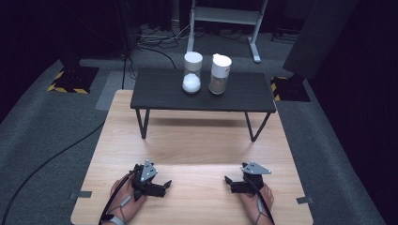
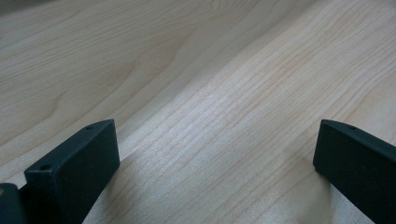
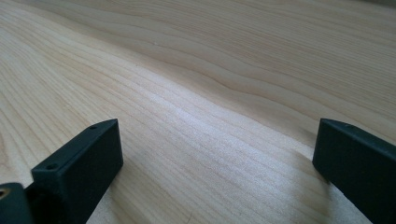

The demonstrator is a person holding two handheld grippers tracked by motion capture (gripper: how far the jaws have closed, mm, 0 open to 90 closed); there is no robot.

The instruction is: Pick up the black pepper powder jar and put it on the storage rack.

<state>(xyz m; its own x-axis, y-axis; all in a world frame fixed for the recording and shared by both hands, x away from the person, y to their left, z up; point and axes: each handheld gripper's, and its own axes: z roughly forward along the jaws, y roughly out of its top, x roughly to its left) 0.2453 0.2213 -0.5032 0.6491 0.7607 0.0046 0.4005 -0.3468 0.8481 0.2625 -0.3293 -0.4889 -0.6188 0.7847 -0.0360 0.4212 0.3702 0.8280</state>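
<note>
- Near the person's edge of the pale wooden tabletop (image 1: pixel 197 140), both tongs rest low on the boards, well apart from each other, tips turned inward toward the middle.
- Left black two-jaw gripper (image 1: pixel 165 184): held in the person's left hand (image 1: pixel 123 194), grey three-cornered plate on top, cable trailing back over the wrist. Its jaws stand wide apart with nothing between them; in the left gripper view the two black jaws frame bare wood grain (image 2: pixel 219 130).
- Right black two-jaw gripper (image 1: pixel 228 182): held in the person's right hand (image 1: pixel 256 199), same grey plate, cable running back along the hand. Jaws likewise spread wide and empty; the right gripper view shows plain wood (image 3: pixel 210 121) between them.
- Ahead of both tongs, well apart from them, a low dark rectangular bench with thin black legs (image 1: pixel 159 96) stands on the far part of the tabletop.
- On that bench, two clear cylindrical jars stand upright, just beside each other without touching.
- Jar with flat white lid and white powder in its lower part (image 1: pixel 192 72): far ahead, nearer the left gripper's side.
- Jar with white lid and brownish grainy contents (image 1: pixel 219 74): far ahead, nearer the right gripper's side.
- Neither gripper touches either jar.
</note>
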